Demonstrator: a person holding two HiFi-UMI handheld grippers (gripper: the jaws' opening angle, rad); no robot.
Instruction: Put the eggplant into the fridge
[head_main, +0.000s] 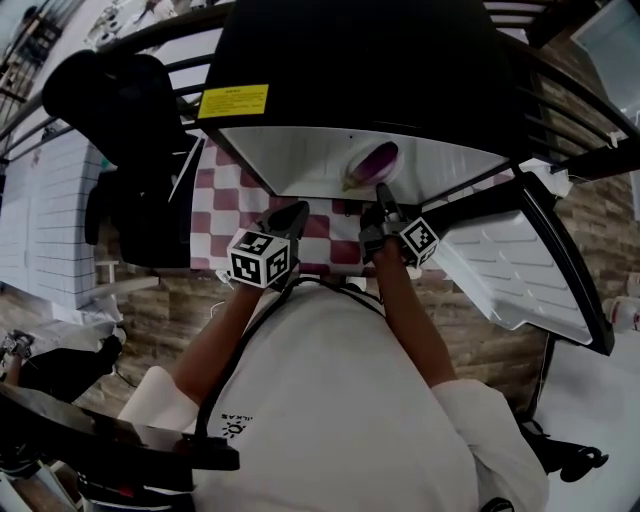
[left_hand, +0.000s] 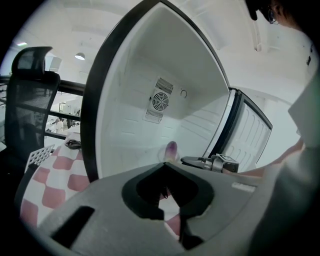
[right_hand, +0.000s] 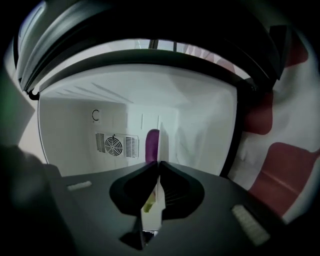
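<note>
Eggplant lies inside the open fridge on its white floor, touched by neither tool. Your right tool is just in front of it, jaws together and empty. Your left tool is also together and empty, over the checkered tabletop.

Yellow label: on the black top of the fridge, at 11 o'clock in the head view; dark print too small to read.
Shirt print: small dark logo with letters on the white shirt, at 7 o'clock; not legible.
Left cube, right cube: black-and-white square markers near centre, no letters or numbers.
</note>
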